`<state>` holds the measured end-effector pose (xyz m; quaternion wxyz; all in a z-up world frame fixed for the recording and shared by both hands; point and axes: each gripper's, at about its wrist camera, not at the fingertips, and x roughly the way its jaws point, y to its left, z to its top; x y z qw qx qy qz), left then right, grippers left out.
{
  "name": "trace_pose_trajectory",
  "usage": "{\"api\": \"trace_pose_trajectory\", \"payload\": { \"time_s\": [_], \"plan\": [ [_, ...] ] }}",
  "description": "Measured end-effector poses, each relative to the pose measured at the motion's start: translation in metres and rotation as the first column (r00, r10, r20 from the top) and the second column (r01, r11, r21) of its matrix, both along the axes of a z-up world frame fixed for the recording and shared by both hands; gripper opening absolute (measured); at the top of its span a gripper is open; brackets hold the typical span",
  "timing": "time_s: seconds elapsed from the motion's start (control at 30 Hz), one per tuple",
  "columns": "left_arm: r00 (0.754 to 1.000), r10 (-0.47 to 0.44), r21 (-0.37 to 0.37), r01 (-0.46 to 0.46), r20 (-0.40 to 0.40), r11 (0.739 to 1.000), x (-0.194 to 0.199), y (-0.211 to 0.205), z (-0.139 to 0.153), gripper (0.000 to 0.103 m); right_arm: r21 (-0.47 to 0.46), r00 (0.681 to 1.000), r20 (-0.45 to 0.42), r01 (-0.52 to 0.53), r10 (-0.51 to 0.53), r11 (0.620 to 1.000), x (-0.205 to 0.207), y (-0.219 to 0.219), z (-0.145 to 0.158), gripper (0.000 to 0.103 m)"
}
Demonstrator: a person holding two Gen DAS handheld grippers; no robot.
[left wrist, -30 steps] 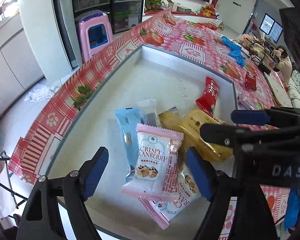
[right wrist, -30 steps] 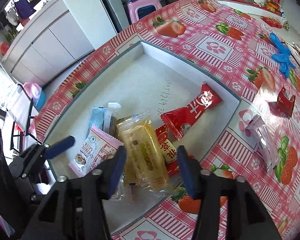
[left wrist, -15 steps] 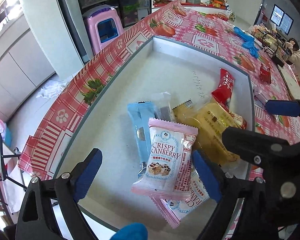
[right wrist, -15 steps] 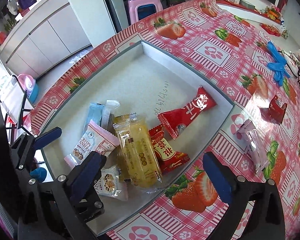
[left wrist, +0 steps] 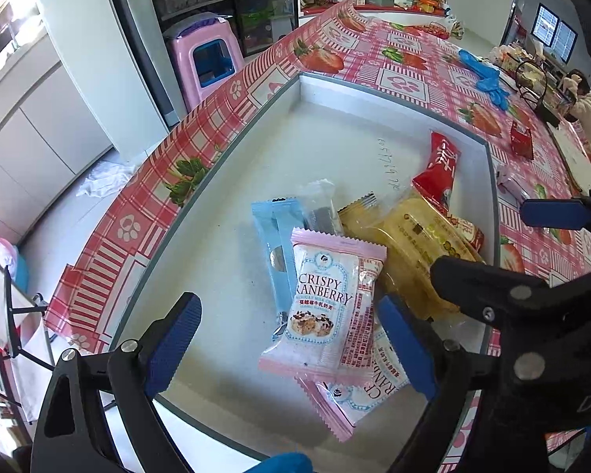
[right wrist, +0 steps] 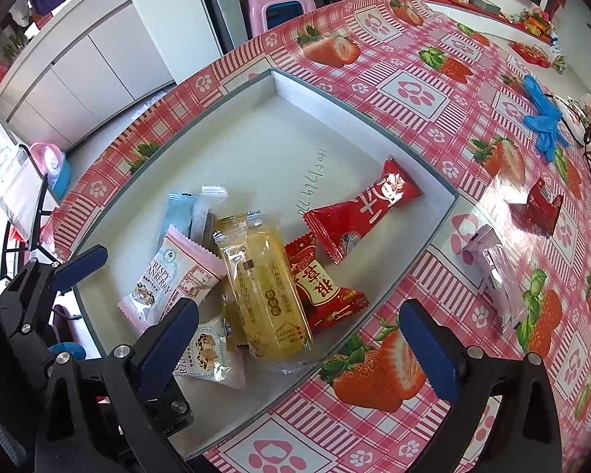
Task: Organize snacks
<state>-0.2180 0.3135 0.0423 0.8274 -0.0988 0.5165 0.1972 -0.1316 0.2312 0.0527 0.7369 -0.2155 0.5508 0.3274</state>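
A shallow white tray (left wrist: 335, 114) (right wrist: 279, 90) on the strawberry tablecloth holds several snack packs. A pink Crispy Cranberry pack (left wrist: 327, 307) (right wrist: 173, 276) lies on a blue pack (left wrist: 272, 236), beside a yellow cake pack (left wrist: 409, 248) (right wrist: 264, 283) and two red packs (right wrist: 362, 213) (right wrist: 323, 283). My left gripper (left wrist: 287, 343) is open and empty above the pink pack. My right gripper (right wrist: 299, 347) is open and empty above the yellow pack at the tray's near edge.
A pale pink pack (right wrist: 496, 276) and a small red pack (right wrist: 539, 209) lie on the cloth right of the tray. Blue gloves (right wrist: 539, 118) lie farther back. A pink stool (right wrist: 275, 4) stands beyond the table.
The right gripper opened wide around the yellow pack and pulled back. The left gripper stayed open and drew back slightly. The snacks have not moved.
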Motion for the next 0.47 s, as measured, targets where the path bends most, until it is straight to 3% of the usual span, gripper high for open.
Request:
{"api": "trace_pose_trajectory", "payload": {
  "time_s": [0.47],
  "plan": [
    [1.0,-0.001,0.0,0.001,0.026,1.0,-0.004,0.0002,0.0034,0.094,-0.005,1.0,-0.012,-0.009,0.009,1.0,-0.0031,0.0028,-0.0019,0.102]
  ]
}}
